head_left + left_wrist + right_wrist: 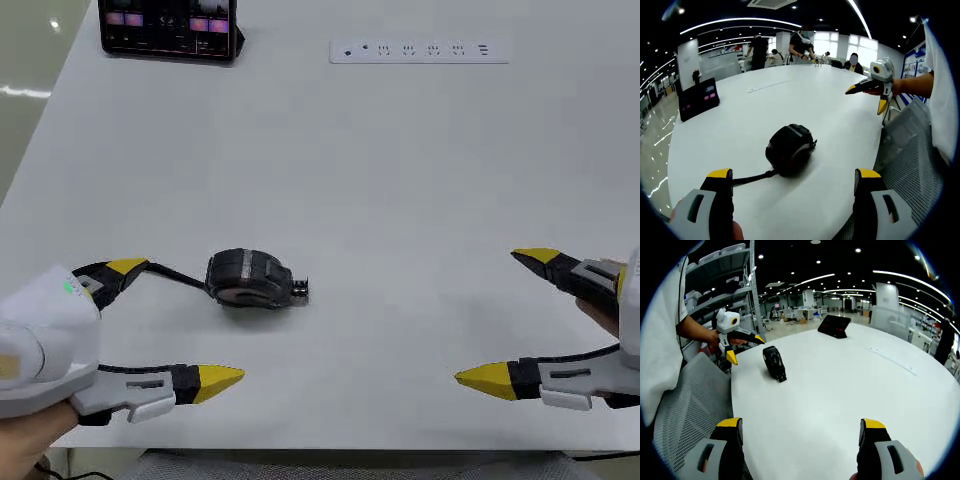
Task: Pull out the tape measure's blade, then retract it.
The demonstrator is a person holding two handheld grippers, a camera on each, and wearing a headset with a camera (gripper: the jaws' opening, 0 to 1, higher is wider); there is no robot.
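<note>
Jaws of the left gripper gape wide and empty just beside the tape measure, which lies on the table, hook toward the right gripper, equally wide, well apart. Seemingly one steadies, one pulls.

Bright, even ceiling strip lights overhead. The white desk shows soft, faint shadows. Gripper views bend strongly at edges; focus stays sharp.

The left tool and the right tool have white bodies, black jaws and pointed yellow tips. The person wears a white short sleeve.
</note>
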